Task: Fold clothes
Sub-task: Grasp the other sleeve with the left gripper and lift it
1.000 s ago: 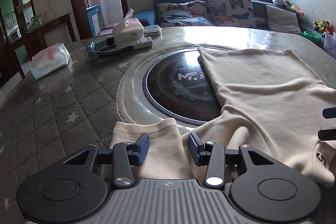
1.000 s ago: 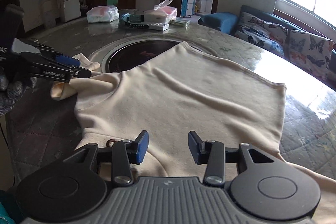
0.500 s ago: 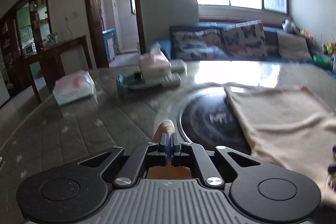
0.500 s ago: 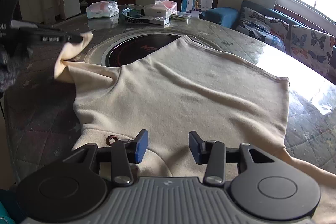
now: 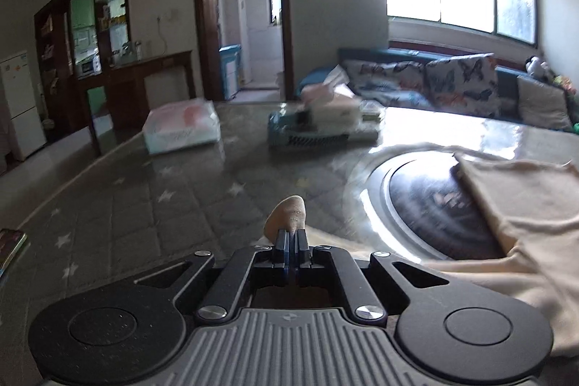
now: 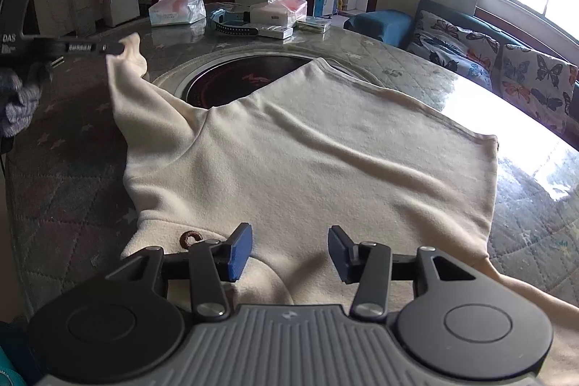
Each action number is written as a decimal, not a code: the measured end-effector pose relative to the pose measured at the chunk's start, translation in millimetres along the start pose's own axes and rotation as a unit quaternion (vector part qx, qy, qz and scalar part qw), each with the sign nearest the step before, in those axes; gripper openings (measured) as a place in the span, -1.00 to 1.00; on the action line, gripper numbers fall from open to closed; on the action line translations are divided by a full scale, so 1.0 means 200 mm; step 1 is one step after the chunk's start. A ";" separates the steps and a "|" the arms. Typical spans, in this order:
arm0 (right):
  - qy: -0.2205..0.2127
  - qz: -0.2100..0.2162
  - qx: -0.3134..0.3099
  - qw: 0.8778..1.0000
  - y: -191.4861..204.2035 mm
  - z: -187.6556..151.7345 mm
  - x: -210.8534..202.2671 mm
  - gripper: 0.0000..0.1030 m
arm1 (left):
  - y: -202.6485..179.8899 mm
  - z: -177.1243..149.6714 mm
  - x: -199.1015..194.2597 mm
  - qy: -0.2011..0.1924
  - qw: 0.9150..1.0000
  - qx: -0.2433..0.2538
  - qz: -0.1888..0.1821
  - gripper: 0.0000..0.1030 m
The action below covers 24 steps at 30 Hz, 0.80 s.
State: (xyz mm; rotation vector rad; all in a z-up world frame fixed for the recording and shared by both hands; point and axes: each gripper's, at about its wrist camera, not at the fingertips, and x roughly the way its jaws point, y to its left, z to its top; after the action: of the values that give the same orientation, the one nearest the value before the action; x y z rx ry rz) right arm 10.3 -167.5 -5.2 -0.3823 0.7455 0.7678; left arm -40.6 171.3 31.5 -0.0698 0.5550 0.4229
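Left gripper [image 5: 291, 250] is pinched tight on the cuff of a cream sleeve [image 6: 144, 96], jaws closed with only a nub of fabric poking past them, and it holds that cuff up clear of the table. Right gripper [image 6: 287, 252] hangs with its jaws wide apart and nothing between them, just over the collar end of the cream fleece sweatshirt [image 6: 325, 151].

The sweatshirt lies face-up and mostly flat on the round table [image 6: 72, 169]. One corner of its hem drapes over the dark inset hotplate [image 6: 235, 78] at the table's centre, and the held sleeve rises to the left of that hotplate. The other sleeve trails off to the right, away from it.

This cloth looks soft, light and thick. It sags in a loose curve from the pinch, so it should follow wherever it is led but won't hold a crease on its own. It seems grippy rather than slick. Cuffs, the shoulder seam and hem corners are the sound places to take hold, since a pinch mid-panel would only bunch it. A folded sleeve probably needs smoothing flat on the body.
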 end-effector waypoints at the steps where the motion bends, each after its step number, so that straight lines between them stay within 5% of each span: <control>1: 0.001 0.000 0.000 1.000 0.00 0.00 0.00 -0.07 | 0.01 -0.01 0.02 0.014 1.000 -0.004 0.002 -0.93; 5: 0.003 0.000 -0.002 1.000 0.00 0.00 0.00 -0.07 | 0.06 -0.03 0.04 0.041 0.999 -0.018 -0.006 -0.74; 7: 0.003 0.000 -0.002 1.000 0.00 0.00 0.01 -0.06 | 0.06 -0.02 0.03 0.036 0.999 -0.027 0.000 -0.36; 15: 0.004 -0.001 -0.003 1.000 0.00 0.01 0.01 -0.05 | 0.05 0.06 0.09 0.036 0.999 -0.014 -0.008 -0.09; 21: 0.005 -0.002 -0.002 1.000 0.00 0.01 0.02 -0.03 | 0.02 0.08 0.16 0.041 0.999 0.013 -0.024 -0.11; 23: 0.005 -0.002 -0.003 1.000 0.00 0.01 0.02 -0.03 | 0.00 0.09 0.16 0.032 0.999 0.026 -0.020 -0.27; 24: 0.005 -0.003 -0.004 1.000 0.00 0.02 0.02 -0.03 | 0.00 0.09 0.16 0.027 0.999 0.033 -0.018 -0.52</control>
State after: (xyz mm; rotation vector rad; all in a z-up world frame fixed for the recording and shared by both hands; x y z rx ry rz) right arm 12.8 -164.0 -5.4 -0.3954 0.7511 0.7642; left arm -6.2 185.8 29.4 -0.0286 0.6194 0.3693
